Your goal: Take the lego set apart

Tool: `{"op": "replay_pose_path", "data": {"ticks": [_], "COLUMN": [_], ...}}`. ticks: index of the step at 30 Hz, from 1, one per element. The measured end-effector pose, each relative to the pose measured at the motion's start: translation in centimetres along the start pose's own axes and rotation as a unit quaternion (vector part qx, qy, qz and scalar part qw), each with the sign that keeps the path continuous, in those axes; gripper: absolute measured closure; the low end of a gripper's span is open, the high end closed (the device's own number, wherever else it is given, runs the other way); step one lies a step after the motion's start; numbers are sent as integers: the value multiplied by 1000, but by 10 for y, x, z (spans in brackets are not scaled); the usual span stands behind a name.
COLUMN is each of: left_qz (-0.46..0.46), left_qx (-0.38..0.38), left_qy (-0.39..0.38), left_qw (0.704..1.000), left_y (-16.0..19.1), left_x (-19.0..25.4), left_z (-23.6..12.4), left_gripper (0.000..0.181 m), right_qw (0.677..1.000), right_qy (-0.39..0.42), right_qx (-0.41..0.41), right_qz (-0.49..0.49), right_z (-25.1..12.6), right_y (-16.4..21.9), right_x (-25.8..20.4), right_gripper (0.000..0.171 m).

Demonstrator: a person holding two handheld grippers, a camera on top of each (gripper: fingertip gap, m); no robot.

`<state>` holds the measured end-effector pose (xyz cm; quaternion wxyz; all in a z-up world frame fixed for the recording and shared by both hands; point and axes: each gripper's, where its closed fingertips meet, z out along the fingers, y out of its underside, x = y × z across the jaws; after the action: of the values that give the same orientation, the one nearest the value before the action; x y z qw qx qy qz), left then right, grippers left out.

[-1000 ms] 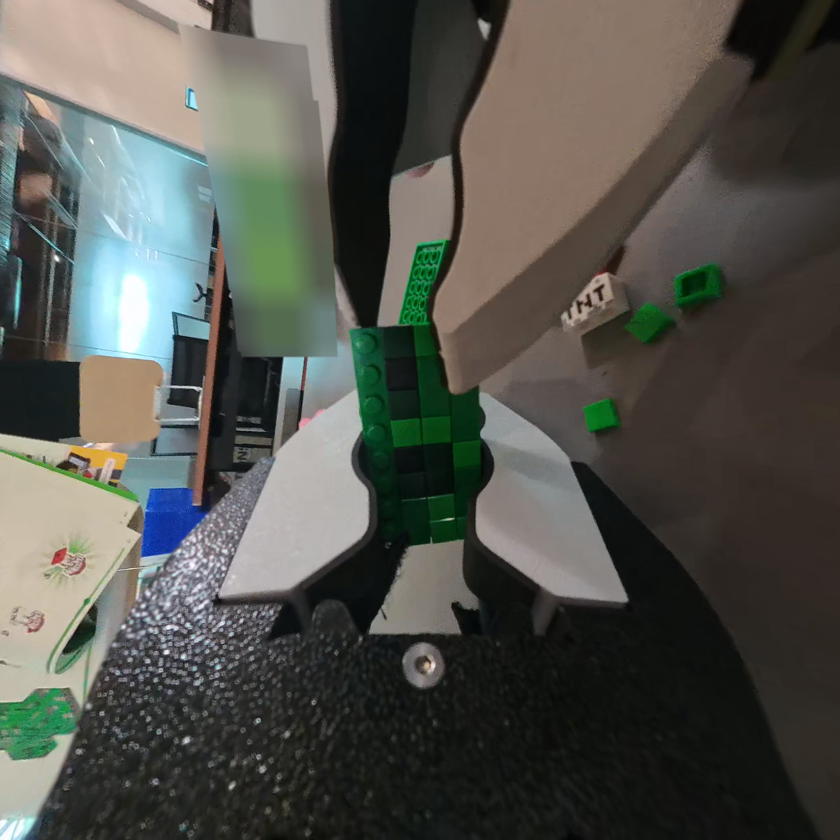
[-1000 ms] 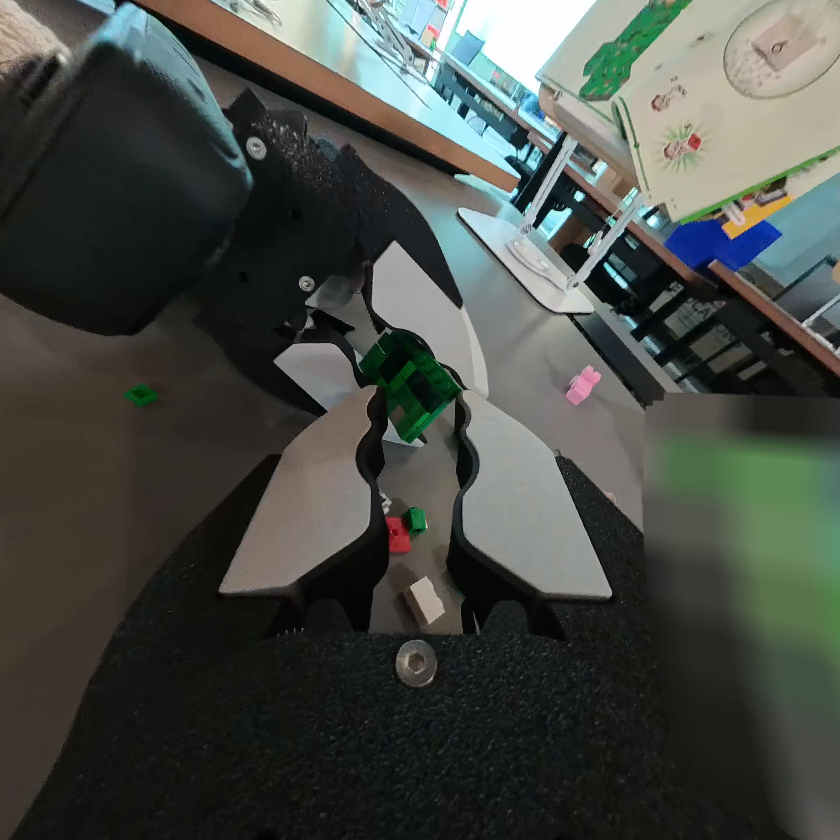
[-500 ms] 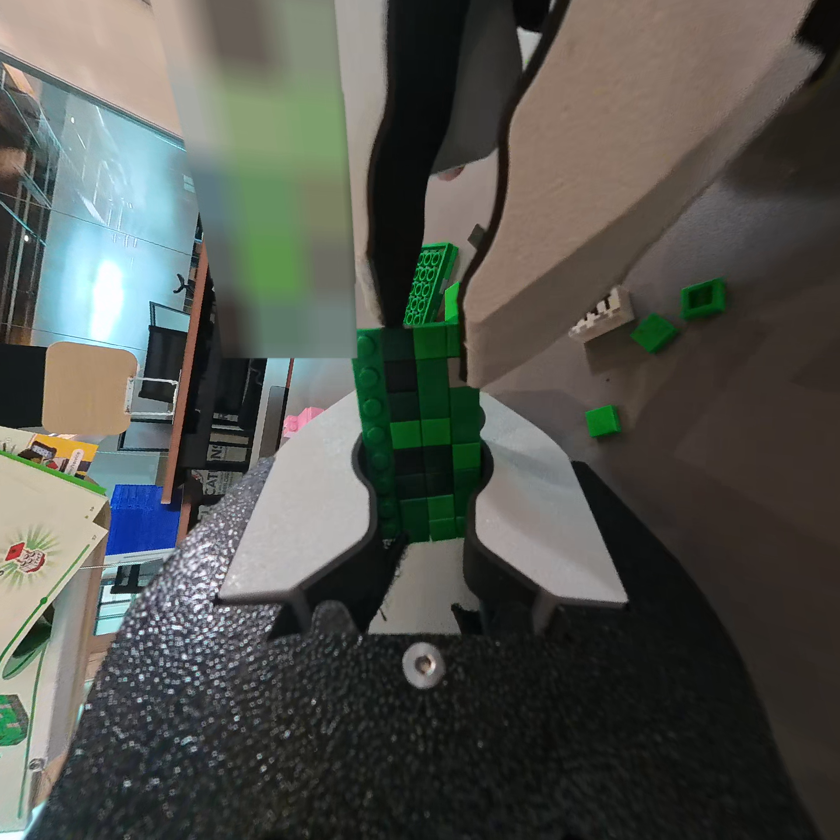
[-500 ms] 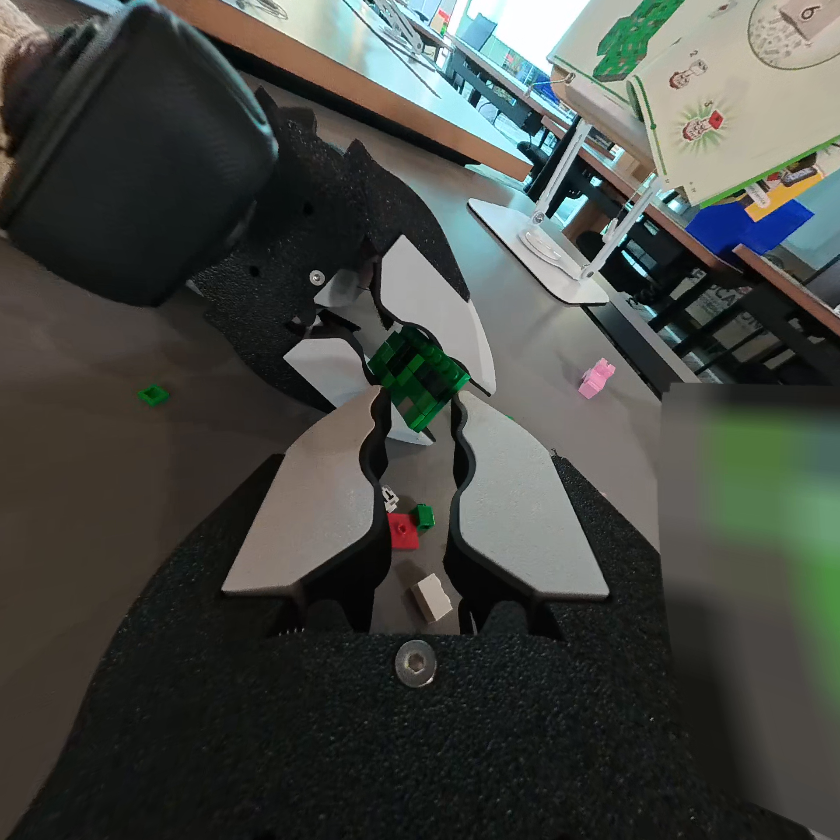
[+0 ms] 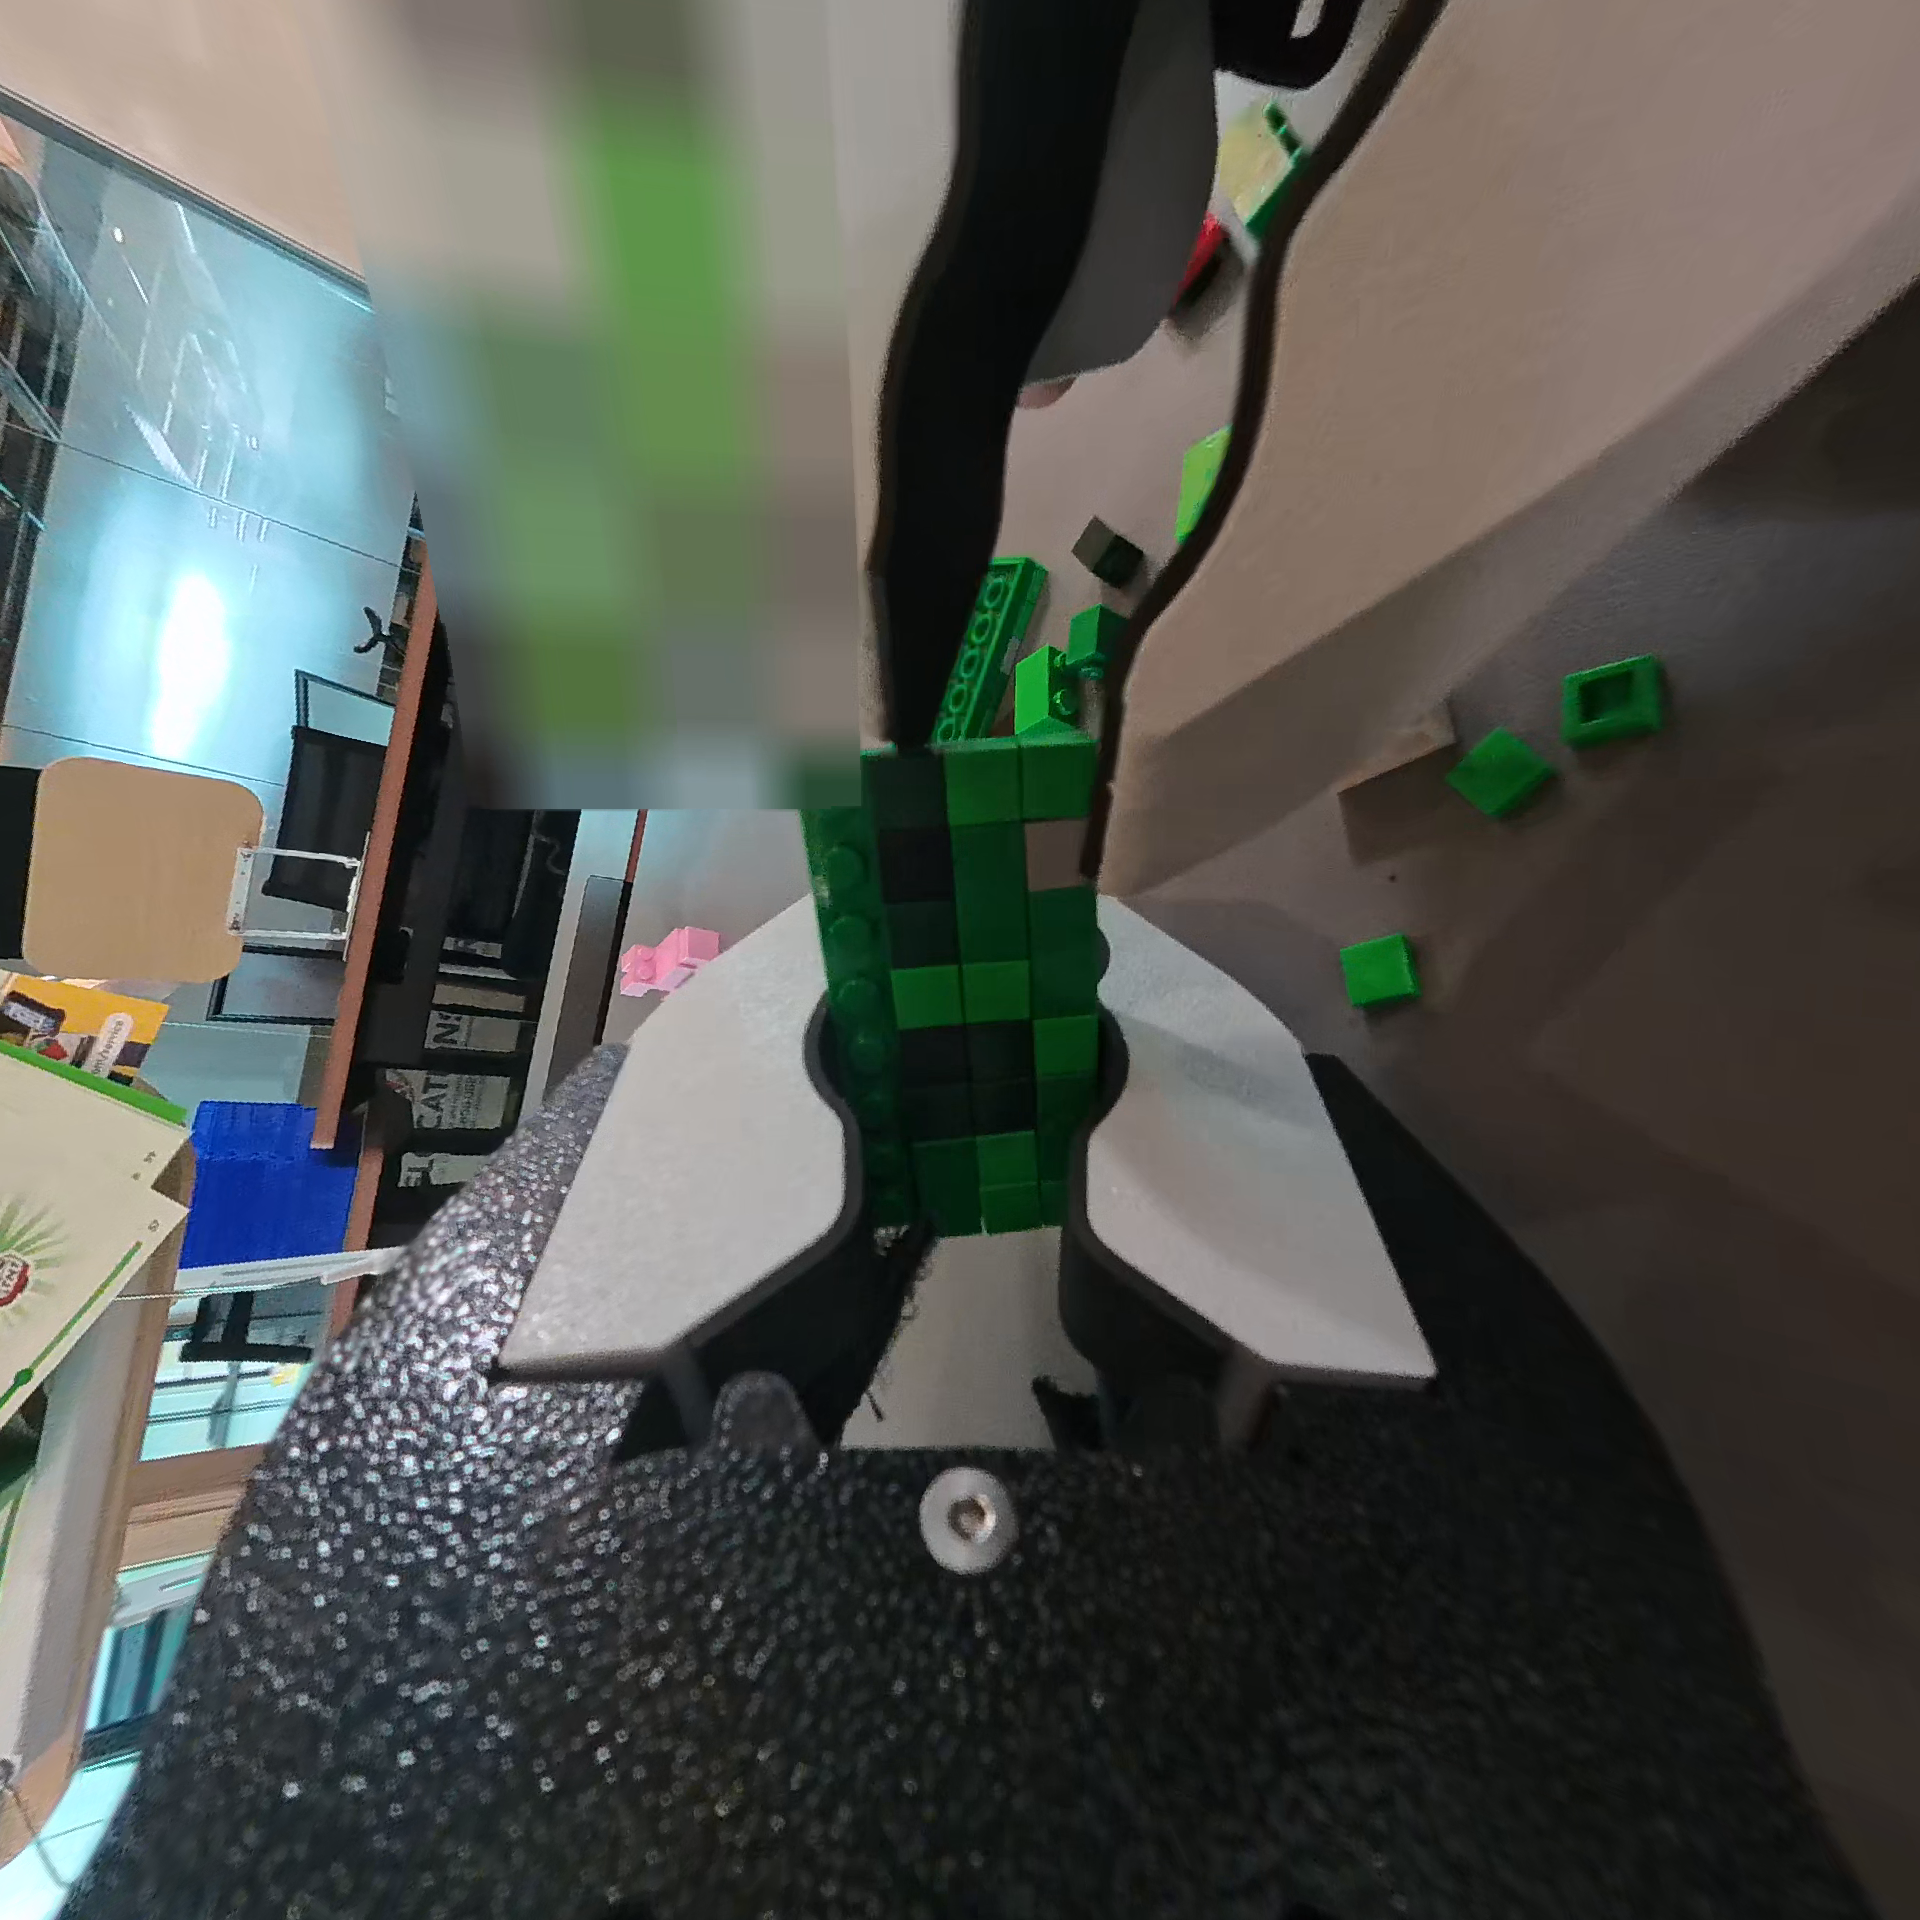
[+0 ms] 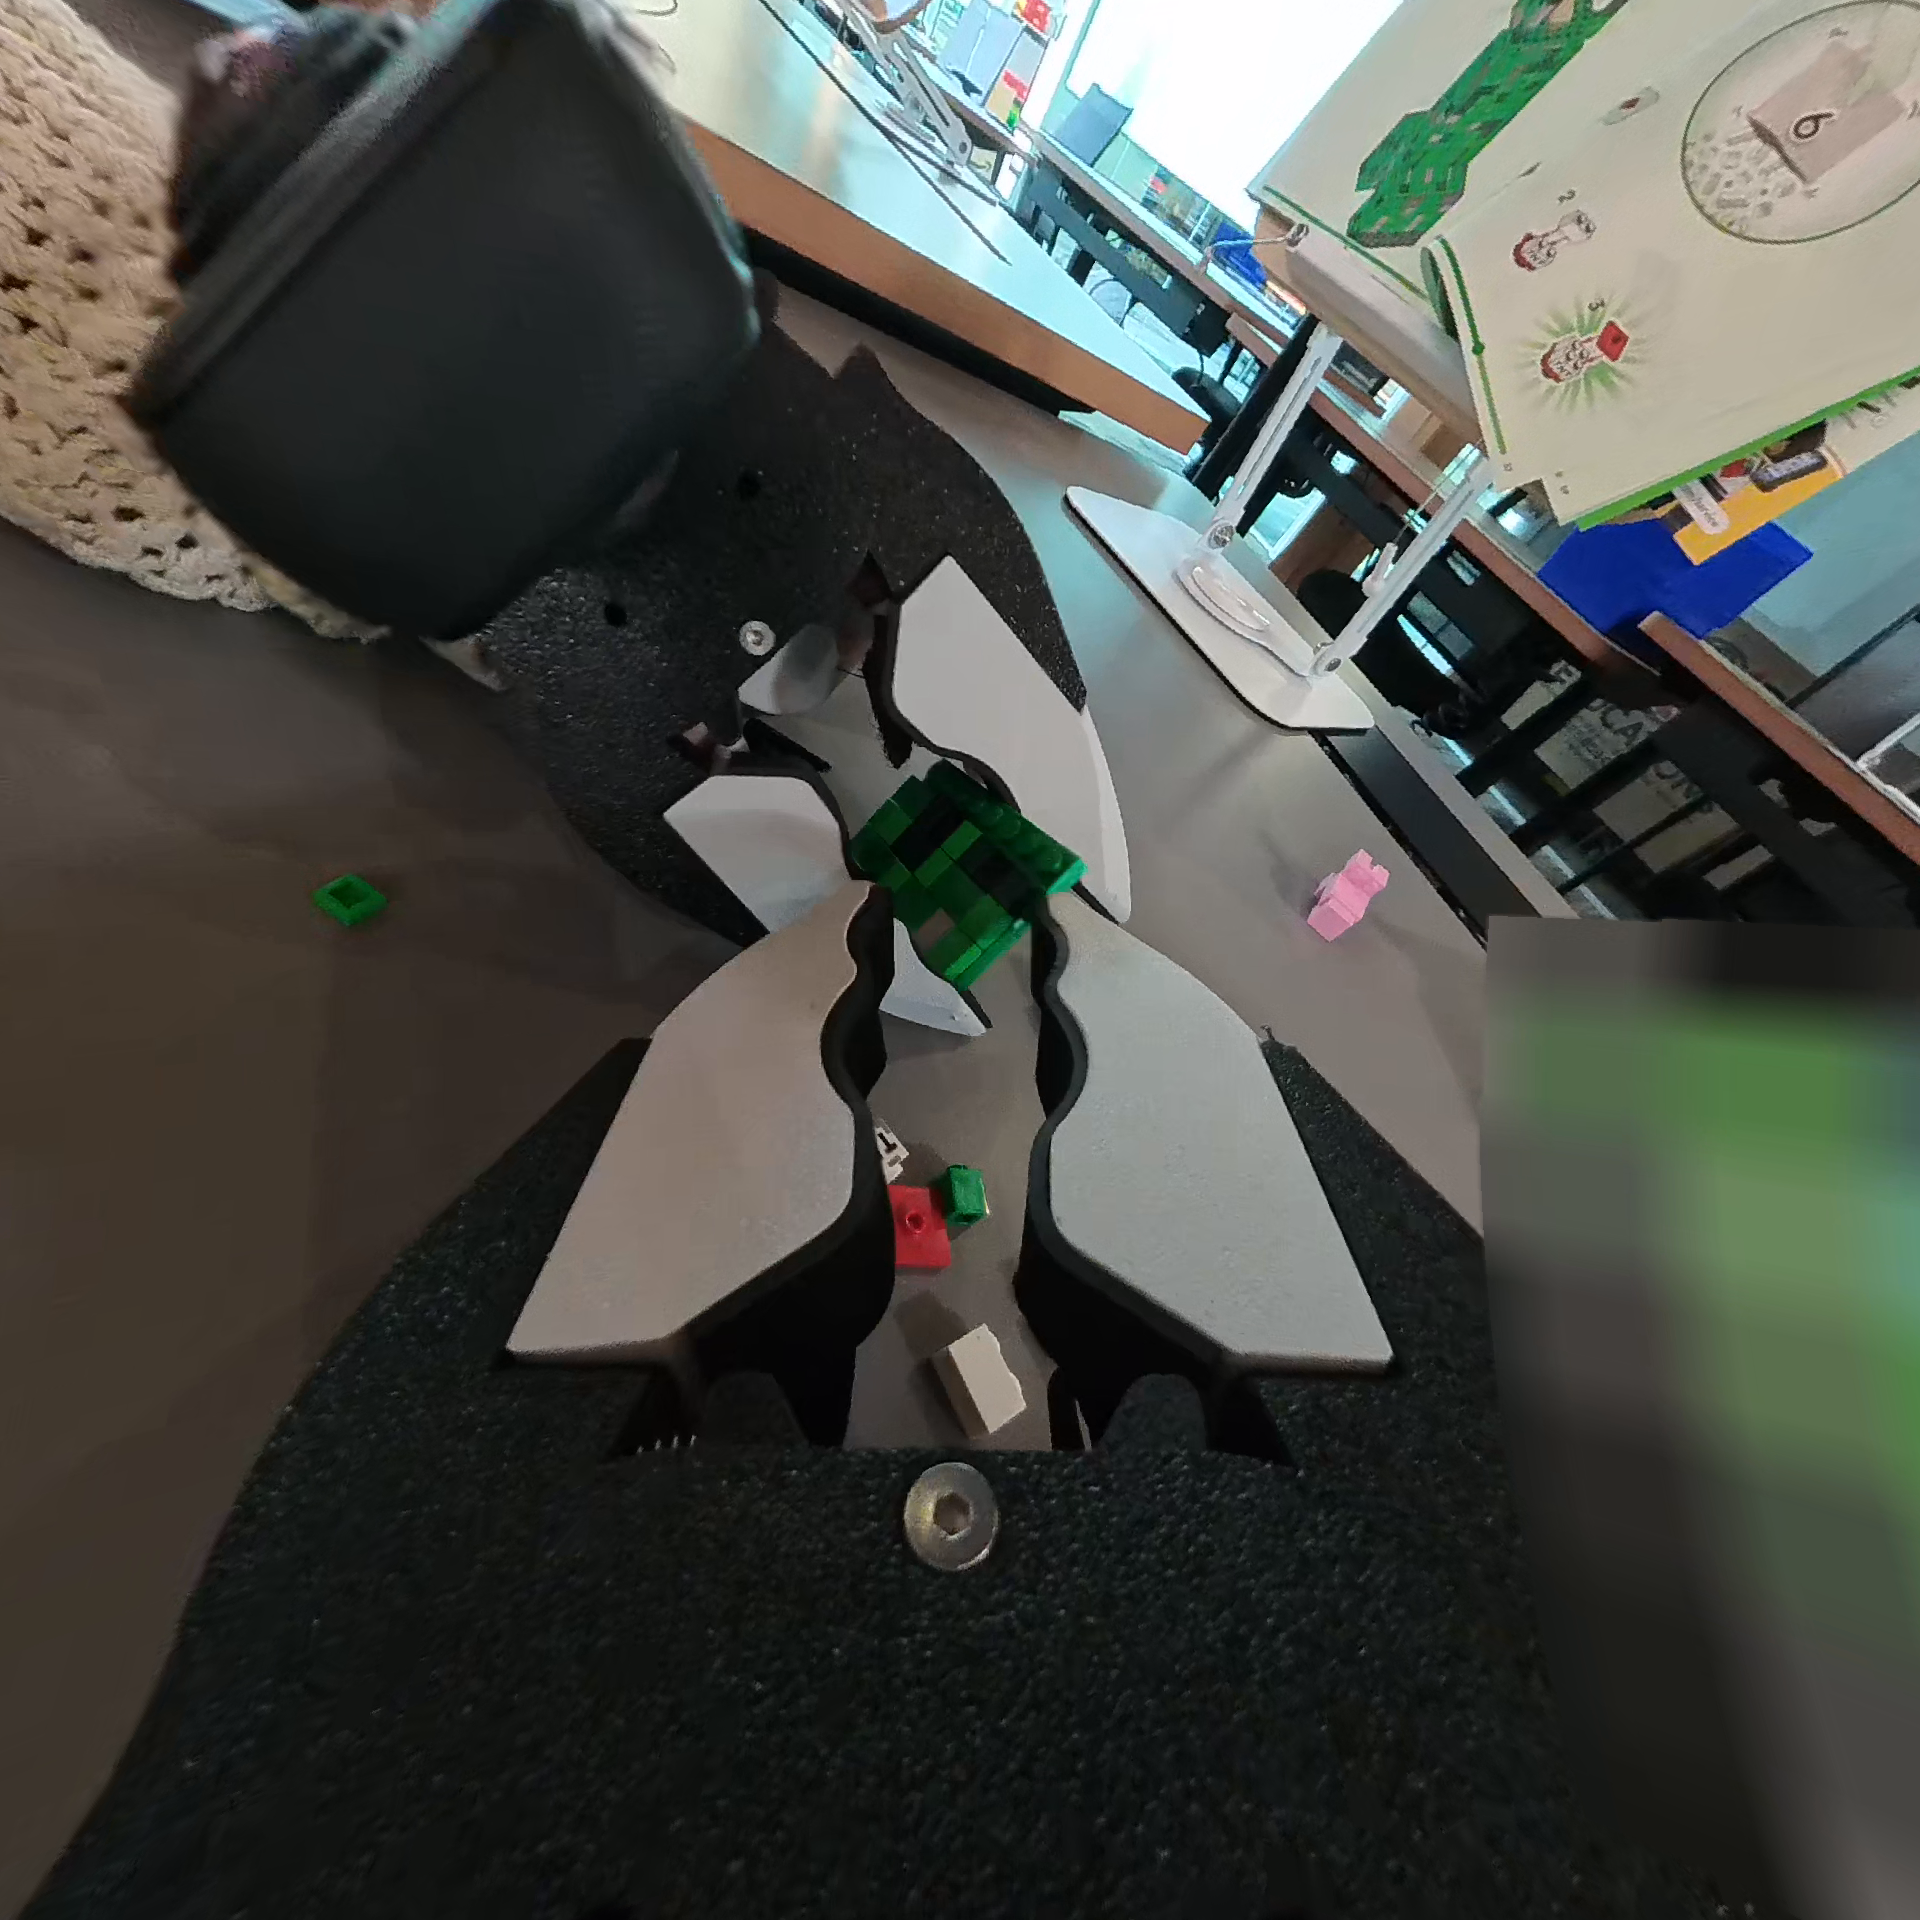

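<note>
My left gripper (image 5: pixel 966 935) is shut on a green lego block (image 5: pixel 977 997) made of light and dark green tiles and holds it off the grey table. The block also shows in the right wrist view (image 6: pixel 961 868), between the left gripper's white fingers (image 6: pixel 997 707). My right gripper (image 6: pixel 956 899) is open, with its fingertips either side of the block's free end and close to it. In the left wrist view its two fingers (image 5: pixel 1403 416) come down from above onto the block's top end.
Loose pieces lie on the table: a red piece (image 6: pixel 920 1231), a small green piece (image 6: pixel 961 1195), a grey brick (image 6: pixel 977 1382), a pink piece (image 6: pixel 1345 894), and green tiles (image 5: pixel 1377 966) (image 5: pixel 1496 769) (image 5: pixel 1608 701). A booklet (image 6: pixel 1662 260) hangs on a white stand (image 6: pixel 1216 603). My right fingertips sit around 7 cm from my left ones.
My right gripper has moved in on the block, so its fingertips now flank the block's free end, and its jaws have narrowed a little. The left gripper has kept its hold.
</note>
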<state>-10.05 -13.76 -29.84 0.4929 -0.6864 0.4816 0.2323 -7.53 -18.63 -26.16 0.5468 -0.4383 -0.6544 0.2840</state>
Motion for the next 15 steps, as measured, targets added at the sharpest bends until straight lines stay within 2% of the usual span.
{"op": "replay_pose_path", "data": {"ticks": [15], "left_qz": [-11], "left_qx": [3], "left_qy": [5], "left_qw": [1000], "left_y": [1], "left_x": [0], "left_z": [1], "left_gripper": [143], "right_qw": [1000], "right_qy": [1], "right_qx": [5], "right_qz": [-11], "right_z": [1], "right_y": [-2], "right_x": [-2], "right_gripper": [151]}}
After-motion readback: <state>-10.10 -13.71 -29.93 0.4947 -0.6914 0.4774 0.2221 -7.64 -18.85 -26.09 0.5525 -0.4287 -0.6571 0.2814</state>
